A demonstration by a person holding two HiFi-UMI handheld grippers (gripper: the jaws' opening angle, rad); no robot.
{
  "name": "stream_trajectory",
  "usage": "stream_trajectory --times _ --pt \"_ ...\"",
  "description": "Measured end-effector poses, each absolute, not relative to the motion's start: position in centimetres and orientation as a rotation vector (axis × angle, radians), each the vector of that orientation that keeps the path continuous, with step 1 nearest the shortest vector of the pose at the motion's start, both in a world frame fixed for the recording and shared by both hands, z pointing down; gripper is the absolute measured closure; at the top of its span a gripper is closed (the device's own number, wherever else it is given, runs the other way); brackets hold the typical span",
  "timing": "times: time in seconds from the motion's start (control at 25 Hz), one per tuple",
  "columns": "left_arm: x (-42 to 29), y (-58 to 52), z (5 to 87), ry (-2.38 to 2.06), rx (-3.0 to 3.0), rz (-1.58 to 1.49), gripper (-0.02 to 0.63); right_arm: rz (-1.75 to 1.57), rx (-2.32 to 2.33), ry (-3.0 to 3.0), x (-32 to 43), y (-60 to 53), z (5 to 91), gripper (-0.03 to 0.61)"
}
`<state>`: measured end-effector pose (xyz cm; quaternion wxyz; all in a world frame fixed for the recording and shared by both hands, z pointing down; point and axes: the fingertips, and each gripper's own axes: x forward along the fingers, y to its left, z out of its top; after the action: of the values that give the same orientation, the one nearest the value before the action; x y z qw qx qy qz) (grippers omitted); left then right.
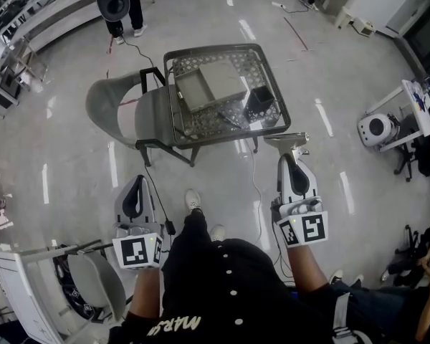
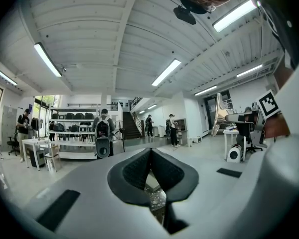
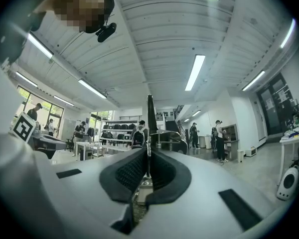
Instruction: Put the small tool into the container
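My right gripper [image 1: 287,158] is shut on a small flat metal tool [image 1: 286,140], which sticks out forward near the front right corner of the glass table [image 1: 222,49]. In the right gripper view the tool [image 3: 150,121] stands as a thin blade rising from between the closed pads [image 3: 132,171]. A black mesh container [image 1: 259,100] stands upright on the table's right side, ahead of the tool and apart from it. My left gripper [image 1: 137,182] hangs lower left over the floor. Its jaws meet in the left gripper view [image 2: 150,156] with nothing between them.
Two grey boxes [image 1: 211,83] lie on the table left of the container, and a thin dark stick [image 1: 228,119] lies near the front. A grey chair [image 1: 118,110] stands against the table's left side. A white wheeled device [image 1: 376,129] stands at the right. A person with a backpack [image 1: 118,2] stands far behind.
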<state>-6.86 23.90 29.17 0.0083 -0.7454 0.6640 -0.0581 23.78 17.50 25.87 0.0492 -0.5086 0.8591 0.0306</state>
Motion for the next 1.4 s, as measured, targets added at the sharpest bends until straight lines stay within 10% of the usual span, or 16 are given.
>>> stream_trajectory --times 1.4 --pt "-18.1 0.5 30.1 2.014 -2.400 -0.131 0.588 0.156 -1.647 2.579 12.9 -4.5 25.0 0.565"
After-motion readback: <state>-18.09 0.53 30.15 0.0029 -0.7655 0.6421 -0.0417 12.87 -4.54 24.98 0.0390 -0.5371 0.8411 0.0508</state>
